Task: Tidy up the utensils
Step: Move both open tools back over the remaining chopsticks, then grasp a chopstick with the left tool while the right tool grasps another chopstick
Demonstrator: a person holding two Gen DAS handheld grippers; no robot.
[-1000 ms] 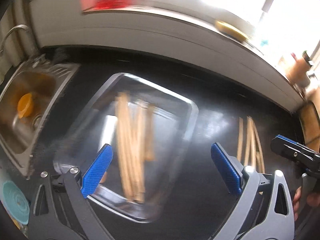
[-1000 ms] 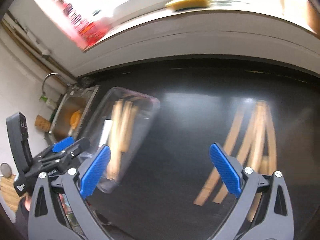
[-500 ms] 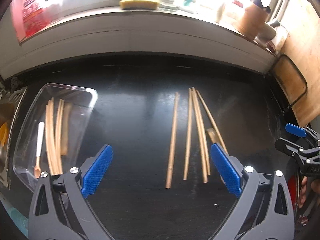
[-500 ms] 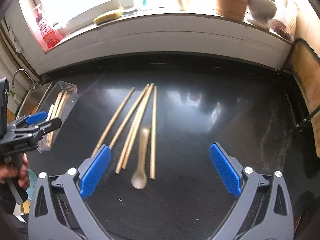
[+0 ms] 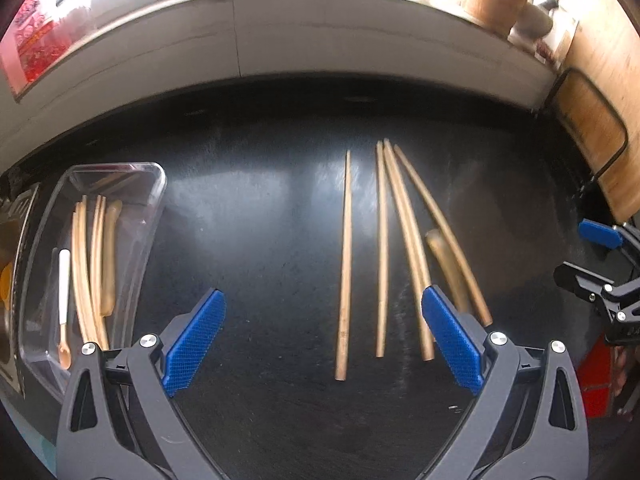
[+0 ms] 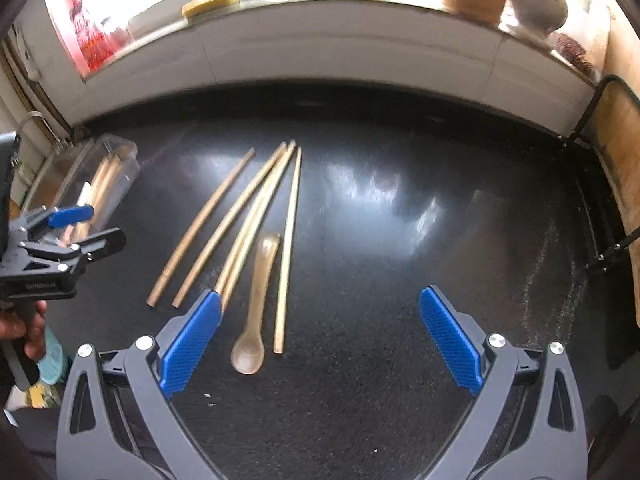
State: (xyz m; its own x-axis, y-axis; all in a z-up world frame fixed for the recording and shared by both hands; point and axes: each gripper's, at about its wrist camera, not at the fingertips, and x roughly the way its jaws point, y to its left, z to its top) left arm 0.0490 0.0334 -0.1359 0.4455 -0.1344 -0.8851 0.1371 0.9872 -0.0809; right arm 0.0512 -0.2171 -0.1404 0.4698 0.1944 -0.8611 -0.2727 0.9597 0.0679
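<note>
Four slender wooden chopsticks [image 5: 345, 264] on our black table [image 5: 260, 220]: light, stiff, roll-prone, we judge; pinch mid-length; left gripper [image 5: 324, 340] and right gripper [image 6: 320, 340] both spread, empty.

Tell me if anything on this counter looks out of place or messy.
Yes. Loose chopsticks lie fanned out on the black counter rather than parallel, with a spoon among them. The rest of the utensils are already in the clear tray at the left. No spill or damage shows.
</note>
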